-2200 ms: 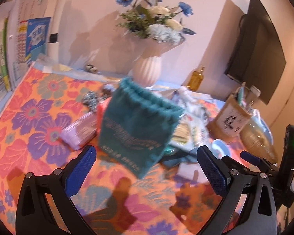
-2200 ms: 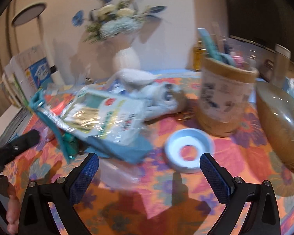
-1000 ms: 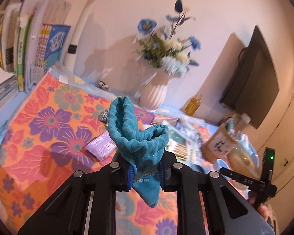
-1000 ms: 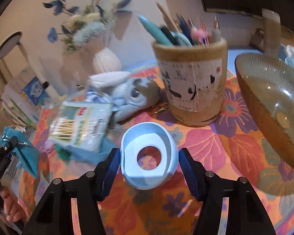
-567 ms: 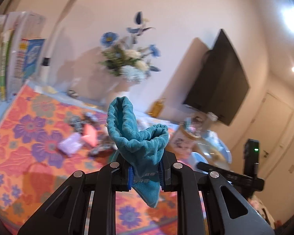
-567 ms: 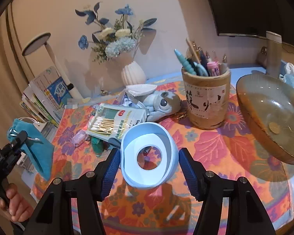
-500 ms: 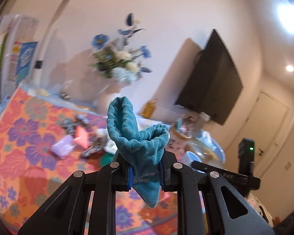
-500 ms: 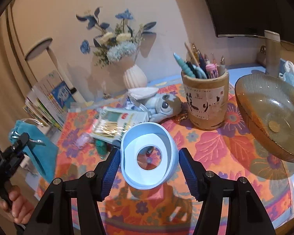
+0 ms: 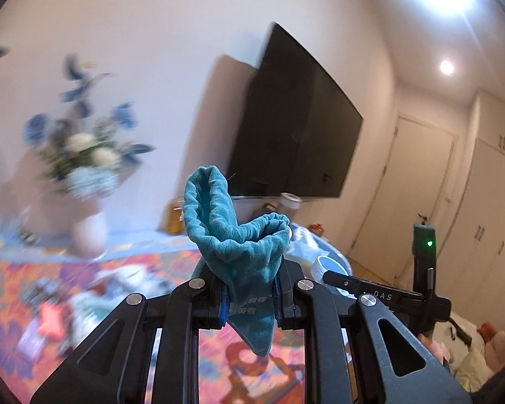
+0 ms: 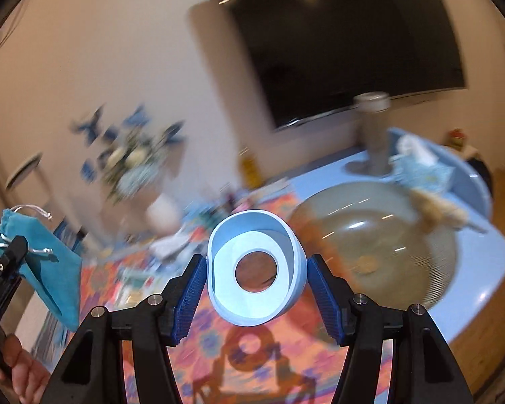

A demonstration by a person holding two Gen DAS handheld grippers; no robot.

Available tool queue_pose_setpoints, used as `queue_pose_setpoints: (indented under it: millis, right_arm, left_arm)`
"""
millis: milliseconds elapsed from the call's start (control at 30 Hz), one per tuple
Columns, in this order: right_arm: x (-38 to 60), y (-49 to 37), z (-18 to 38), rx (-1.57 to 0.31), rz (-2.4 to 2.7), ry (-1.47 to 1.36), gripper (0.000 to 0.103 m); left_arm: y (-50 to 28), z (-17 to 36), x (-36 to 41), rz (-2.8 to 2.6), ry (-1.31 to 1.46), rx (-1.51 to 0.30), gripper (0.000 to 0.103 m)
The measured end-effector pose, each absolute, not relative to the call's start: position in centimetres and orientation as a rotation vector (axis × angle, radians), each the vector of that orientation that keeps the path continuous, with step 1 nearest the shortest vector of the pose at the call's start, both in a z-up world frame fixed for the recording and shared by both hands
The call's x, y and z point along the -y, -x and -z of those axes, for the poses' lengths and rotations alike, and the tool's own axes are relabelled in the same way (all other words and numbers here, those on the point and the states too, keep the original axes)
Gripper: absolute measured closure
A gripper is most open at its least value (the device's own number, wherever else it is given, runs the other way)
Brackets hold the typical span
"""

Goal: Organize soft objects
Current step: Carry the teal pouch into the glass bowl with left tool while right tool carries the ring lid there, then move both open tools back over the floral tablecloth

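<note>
- Up on the wall, behind everything: big black TV (image 10: 336, 43), blurred.
- Tabletop (image 10: 481, 269) below, blue w/ an orange flowered cloth (image 10: 279, 350); amber glass bowl (image 10: 387, 245) sits on it at right, flower vase (image 9: 87, 232) further back, both smeared.
- Left tongs (image 9: 249, 298) pressed nearly together, pinching a teal drawstring pouch (image 9: 234, 232) mid-body; pouch is up in the air, mouth standing above the fingers, bottom corner hanging below.
- Right tongs (image 10: 256, 284) part-spread, pinching a light-blue ring-shaped thing (image 10: 252, 266) w/ a round hole, held clear above the cloth.

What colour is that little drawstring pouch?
Teal blue, with silvery-white cords: the drawstring pouch shows best in the right wrist view.
</note>
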State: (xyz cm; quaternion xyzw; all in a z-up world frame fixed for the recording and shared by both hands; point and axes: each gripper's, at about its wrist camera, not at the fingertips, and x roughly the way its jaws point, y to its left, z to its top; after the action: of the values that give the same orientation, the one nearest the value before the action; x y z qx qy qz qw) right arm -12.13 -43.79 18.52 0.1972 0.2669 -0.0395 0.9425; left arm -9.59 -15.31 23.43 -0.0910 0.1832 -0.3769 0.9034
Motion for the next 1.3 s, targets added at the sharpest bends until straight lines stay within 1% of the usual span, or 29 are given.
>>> queue_pose_setpoints:
  millis: [67,167,333,467,633,700,733,767,800,933,1067,1300]
  right_arm:
    - [46.2,12.5,-18.8,-0.532,0.151,-0.436,0.042]
    - [49.9,12.9,-17.7,-0.546,0.268,-0.519,0.041]
    - [53.3,12.1,-14.0,-0.648,0.353,-0.567,0.041]
    - [54.8,11.1,-11.5,-0.728,0.375,-0.576,0.041]
    - [55.4,10.2,-10.3,-0.800,0.413,-0.542,0.036]
    - [55.4,9.9,-10.1,-0.818,0.405,-0.536,0.034]
    - [55.4,9.9,-10.1,-0.818,0.401,-0.537,0.034]
    - [55.4,10.0,-10.3,-0.813,0.396,-0.534,0.034]
    - [55.3,10.1,-10.6,-0.805,0.393,-0.523,0.034]
    - [54.3,10.8,-11.9,-0.782,0.406,-0.479,0.034]
    - [53.4,11.4,-13.2,-0.756,0.385,-0.487,0.034]
    - [48.1,11.7,-15.8,-0.704,0.292,-0.425,0.034]
  left_arm:
    - [8.4,-23.7,18.6,0.815,0.176,-0.402,0.087]
    - [6.4,-23.0,23.9,0.878,0.150,-0.471,0.087]
    - [4.4,-19.5,32.0,0.961,0.087,-0.591,0.087]
    - [2.8,-16.1,36.0,0.965,0.043,-0.680,0.087]
    - [1.6,-13.4,38.6,0.919,-0.016,-0.742,0.086]
    - [1.2,-12.7,39.6,0.911,-0.053,-0.779,0.065]
    - [1.1,-12.5,39.7,0.900,-0.060,-0.798,0.042]
    - [1.0,-12.4,39.6,0.889,-0.054,-0.796,0.024]
    - [1.0,-12.5,39.3,0.885,-0.040,-0.771,0.020]
    - [1.5,-13.6,37.7,0.910,-0.011,-0.748,0.019]
    - [2.4,-15.5,34.6,0.909,0.035,-0.707,0.019]
    - [5.6,-19.5,25.0,0.834,0.098,-0.593,0.019]
